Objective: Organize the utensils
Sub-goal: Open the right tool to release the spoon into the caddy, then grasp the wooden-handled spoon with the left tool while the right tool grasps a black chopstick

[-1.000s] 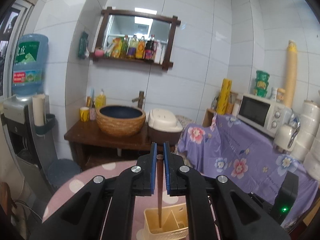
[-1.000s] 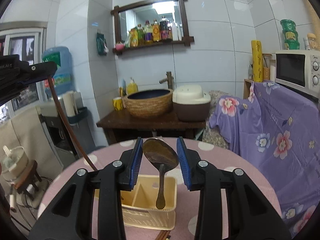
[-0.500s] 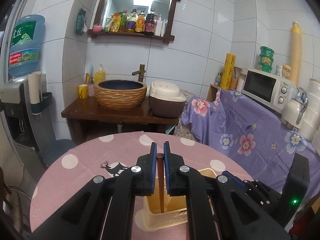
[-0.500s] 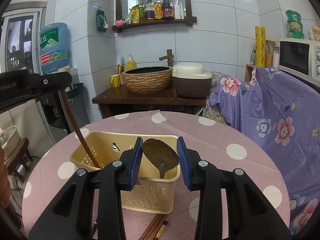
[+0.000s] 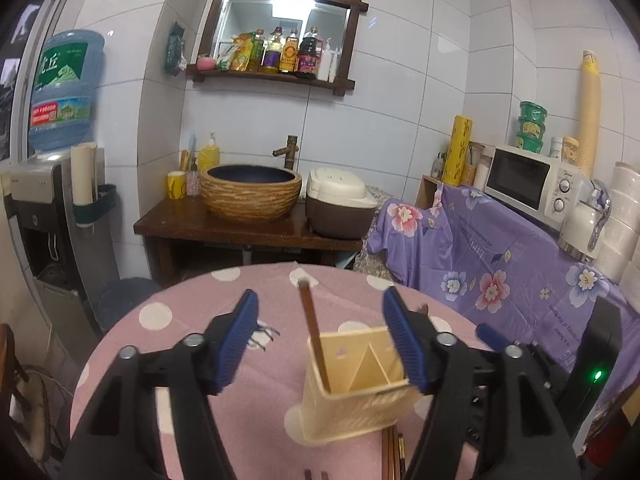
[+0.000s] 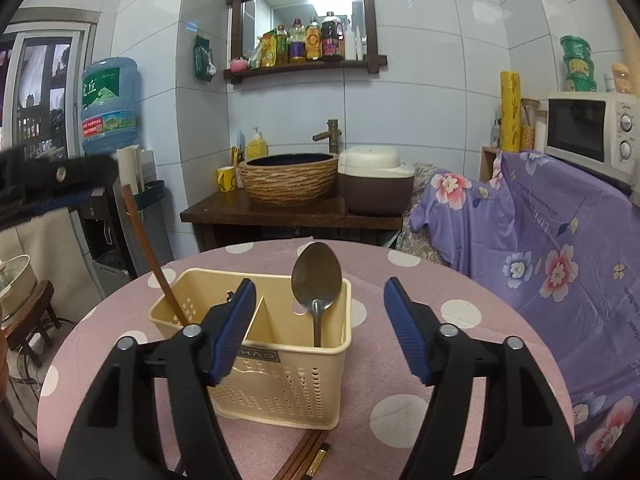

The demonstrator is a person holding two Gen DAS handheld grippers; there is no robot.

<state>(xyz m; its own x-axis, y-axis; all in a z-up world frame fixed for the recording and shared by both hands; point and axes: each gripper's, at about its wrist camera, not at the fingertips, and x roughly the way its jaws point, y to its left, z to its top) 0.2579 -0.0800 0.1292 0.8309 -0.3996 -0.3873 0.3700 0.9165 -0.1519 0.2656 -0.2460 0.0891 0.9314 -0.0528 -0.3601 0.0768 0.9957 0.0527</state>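
Observation:
A cream plastic utensil caddy [image 6: 280,384] with compartments stands on the pink polka-dot table [image 6: 400,408]. A metal spoon [image 6: 317,280] stands bowl-up in its right compartment. A brown chopstick [image 6: 152,260] leans in its left compartment; it also shows in the left wrist view [image 5: 314,336] inside the caddy [image 5: 352,408]. My right gripper [image 6: 320,330] is open, just in front of the caddy. My left gripper [image 5: 320,342] is open, its fingers either side of the chopstick without touching.
More brown chopsticks [image 6: 304,456] lie on the table in front of the caddy, also seen in the left wrist view [image 5: 394,452]. Behind the table are a wooden stand with a basin [image 6: 288,178], a rice cooker [image 6: 374,184], a purple floral cloth [image 6: 540,240] and a water dispenser [image 5: 60,160].
Both grippers have opened. The left one let go of the chopstick, which now leans in the caddy. The right one let go of the spoon, now standing in the caddy.

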